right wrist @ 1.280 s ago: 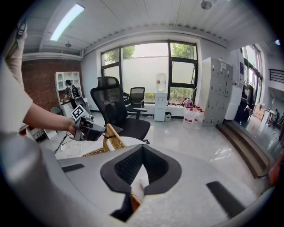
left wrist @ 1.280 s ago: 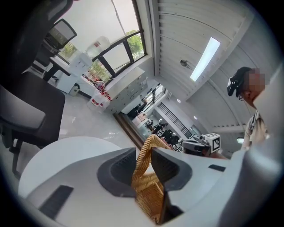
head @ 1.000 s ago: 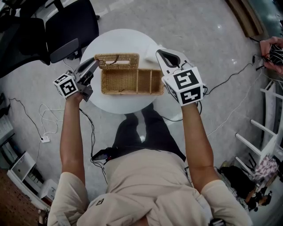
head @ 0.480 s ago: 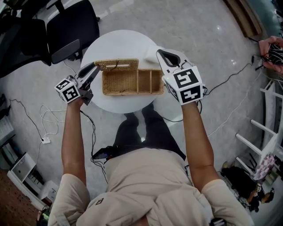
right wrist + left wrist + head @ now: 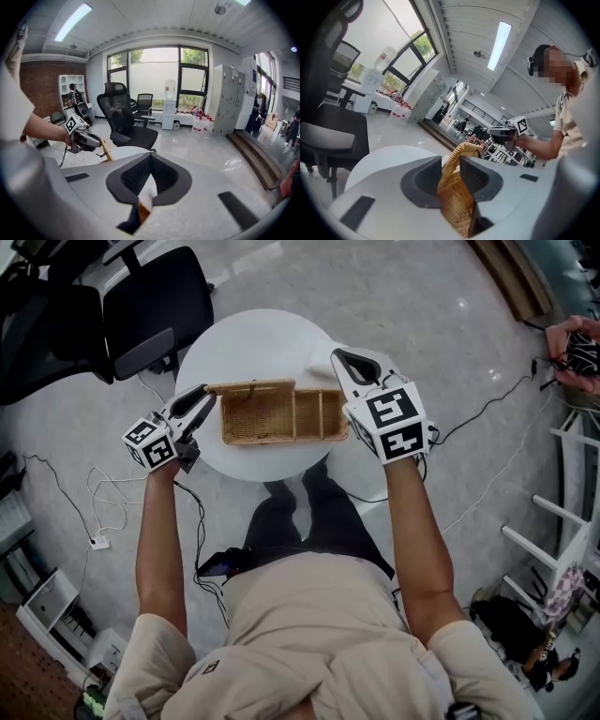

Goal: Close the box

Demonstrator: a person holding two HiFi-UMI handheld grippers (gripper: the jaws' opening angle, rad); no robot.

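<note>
Pale grey polished floor (image 5: 422,296) all round, two black office chairs (image 5: 141,306) at far left, one round white table (image 5: 253,334) at centre. At table's left edge, left gripper (image 5: 206,397), with one marker cube (image 5: 150,444) on its back showing black-and-white square patterns as its only print. Dark fingers (image 5: 426,176) set moderately apart and clamped on left end of one woven wicker lid (image 5: 452,197), wicker filling gap between pads and curving up past fingertips. From head view, lid (image 5: 251,386) seen edge-on as thin strip standing along far long rim of one rectangular wicker box (image 5: 272,418), box open on table and split by two dividers into three compartments. At box's right end, right gripper (image 5: 354,360), carrying second marker cube (image 5: 396,423) with larger square patterns. Its fingers (image 5: 126,180) drawn narrow, pinching sliver of box's wicker wall (image 5: 143,213) low in gap, white patch just above it between pads. Two grippers in all, one at each end of box, well apart.
</note>
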